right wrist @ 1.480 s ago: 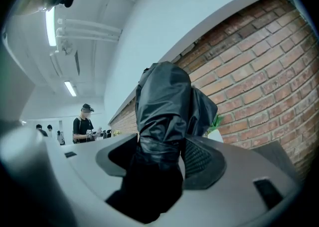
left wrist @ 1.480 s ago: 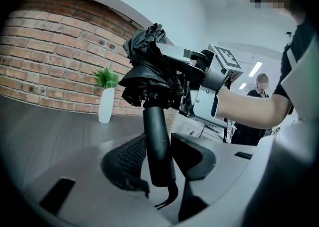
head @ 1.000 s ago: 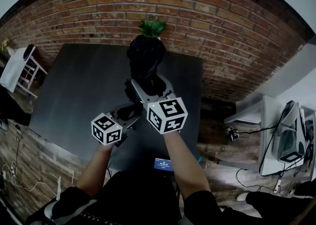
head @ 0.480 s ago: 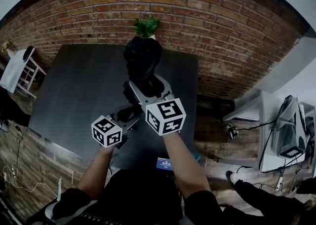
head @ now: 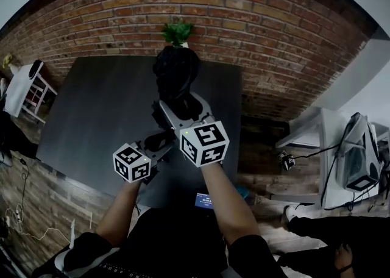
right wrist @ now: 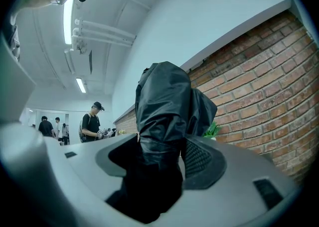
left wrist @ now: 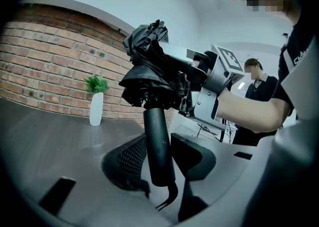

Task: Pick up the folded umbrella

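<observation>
The folded black umbrella [head: 176, 75] is held up above the dark table [head: 91, 106] by both grippers. My right gripper [head: 181, 107] is shut on the bunched canopy [right wrist: 167, 106], which fills the gap between its jaws. My left gripper [head: 162, 141] sits lower and nearer to me. It is shut on the umbrella's black cylindrical handle [left wrist: 158, 146], which stands upright between its two pads with a strap hanging below. In the left gripper view the canopy [left wrist: 152, 71] spreads above the handle, with the right gripper [left wrist: 182, 79] clamped on it from the right.
A small green plant in a white vase [head: 177, 32] stands at the table's far edge against the brick wall [head: 274, 45]. A white bench with equipment [head: 356, 161] is at the right. A small lit screen [head: 205, 200] lies near my body. People stand in the background [right wrist: 92, 121].
Both grippers and the umbrella have drifted slightly left together, grips unchanged. A person at the lower right has moved along the floor.
</observation>
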Action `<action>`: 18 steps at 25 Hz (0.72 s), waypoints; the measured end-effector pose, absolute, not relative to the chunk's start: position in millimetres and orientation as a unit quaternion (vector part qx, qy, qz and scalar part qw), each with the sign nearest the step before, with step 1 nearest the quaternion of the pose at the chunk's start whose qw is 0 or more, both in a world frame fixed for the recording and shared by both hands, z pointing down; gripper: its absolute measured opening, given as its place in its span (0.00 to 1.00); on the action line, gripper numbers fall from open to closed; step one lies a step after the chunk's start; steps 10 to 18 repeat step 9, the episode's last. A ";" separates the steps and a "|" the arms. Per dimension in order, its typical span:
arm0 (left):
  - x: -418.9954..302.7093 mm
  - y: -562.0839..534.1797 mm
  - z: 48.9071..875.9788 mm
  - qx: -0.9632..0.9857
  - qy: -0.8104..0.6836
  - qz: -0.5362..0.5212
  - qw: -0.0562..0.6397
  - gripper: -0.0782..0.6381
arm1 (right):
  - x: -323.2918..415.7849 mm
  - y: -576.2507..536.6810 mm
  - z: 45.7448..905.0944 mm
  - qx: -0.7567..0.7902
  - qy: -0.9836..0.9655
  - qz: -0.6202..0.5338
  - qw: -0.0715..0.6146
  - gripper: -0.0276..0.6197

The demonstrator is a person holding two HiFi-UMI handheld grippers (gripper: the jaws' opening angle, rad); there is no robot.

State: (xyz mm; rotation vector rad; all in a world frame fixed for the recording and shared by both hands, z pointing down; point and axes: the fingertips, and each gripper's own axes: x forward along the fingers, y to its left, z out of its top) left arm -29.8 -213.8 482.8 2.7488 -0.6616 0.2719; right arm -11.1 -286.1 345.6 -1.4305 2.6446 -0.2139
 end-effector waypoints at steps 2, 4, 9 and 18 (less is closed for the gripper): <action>-30.7 -211.8 483.8 0.957 -0.230 0.097 0.150 0.33 | -11.6 -284.3 347.0 -0.473 0.876 -0.073 0.064 0.48; -30.6 -210.6 484.5 0.956 -0.231 0.098 0.151 0.33 | -11.1 -283.5 348.1 -0.473 0.875 -0.075 0.064 0.48; -29.4 -206.6 485.5 0.956 -0.231 0.098 0.152 0.33 | -9.2 -280.2 349.3 -0.473 0.875 -0.079 0.065 0.48; -29.4 -206.6 485.5 0.956 -0.231 0.098 0.152 0.33 | -9.2 -280.2 349.3 -0.473 0.875 -0.079 0.065 0.48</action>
